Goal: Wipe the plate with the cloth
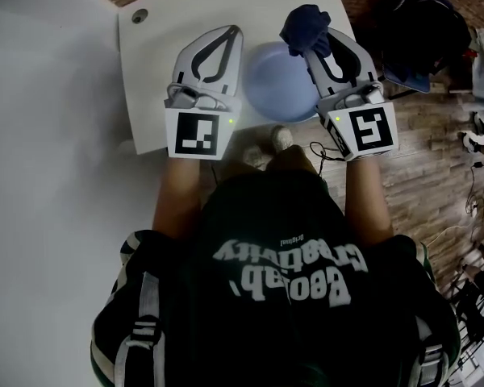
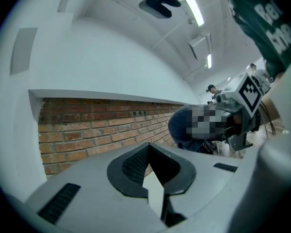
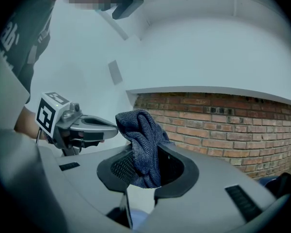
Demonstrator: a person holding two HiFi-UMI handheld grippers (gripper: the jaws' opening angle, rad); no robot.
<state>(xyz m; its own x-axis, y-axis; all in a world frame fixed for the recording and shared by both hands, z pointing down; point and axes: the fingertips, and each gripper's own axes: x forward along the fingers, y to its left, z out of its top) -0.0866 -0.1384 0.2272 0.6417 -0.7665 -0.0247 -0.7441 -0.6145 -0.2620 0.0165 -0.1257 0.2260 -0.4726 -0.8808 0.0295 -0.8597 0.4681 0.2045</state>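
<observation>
A pale blue plate point(image 1: 276, 85) lies on the white table point(image 1: 157, 71), between my two grippers. My right gripper point(image 1: 311, 49) hangs over the plate's right rim, shut on a dark blue cloth point(image 1: 304, 27) that bunches up beyond its tips. The right gripper view shows the cloth point(image 3: 143, 147) pinched between the jaws of that gripper point(image 3: 144, 154) and standing above them. My left gripper point(image 1: 235, 31) is just left of the plate, jaws shut with nothing in them. In the left gripper view the tips of this gripper point(image 2: 148, 147) meet, and the cloth point(image 2: 186, 125) appears to the right.
The table's front edge runs just under the grippers, and a round cable hole point(image 1: 139, 15) sits at its far left corner. A dark bag point(image 1: 423, 35) lies on the wooden floor to the right. A brick wall point(image 3: 223, 120) stands behind the table.
</observation>
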